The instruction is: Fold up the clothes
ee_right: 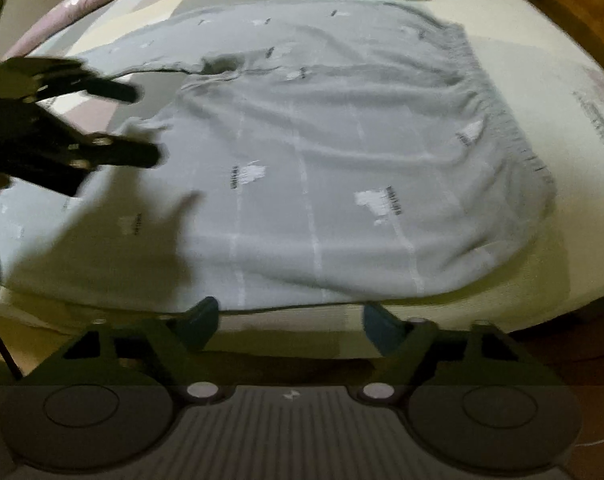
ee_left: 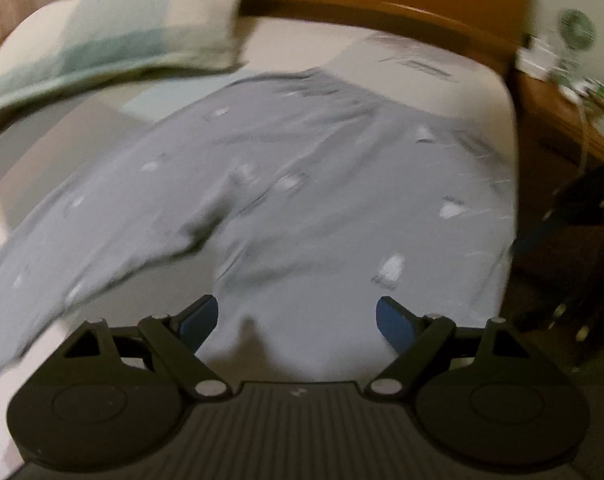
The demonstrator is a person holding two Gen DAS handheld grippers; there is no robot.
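Both views blurred — grey trousers [ee_right: 322, 160], legs cut off

Motion blur smears the grey printed cotton trousers [ee_left: 302, 184]; their lower legs run off the frame at eight o'clock. The white prints' small black lettering [ee_right: 394, 200] is unreadable.

One pair of grey patterned trousers [ee_right: 322, 152] lies on one bed [ee_right: 522, 40]. One pillow [ee_left: 113, 36] — striped — sits at its head. Two hand-held grippers show — left hand-held gripper [ee_left: 297, 318], right hand-held gripper [ee_right: 289, 320]. One small fan [ee_left: 576, 28] stands aside.
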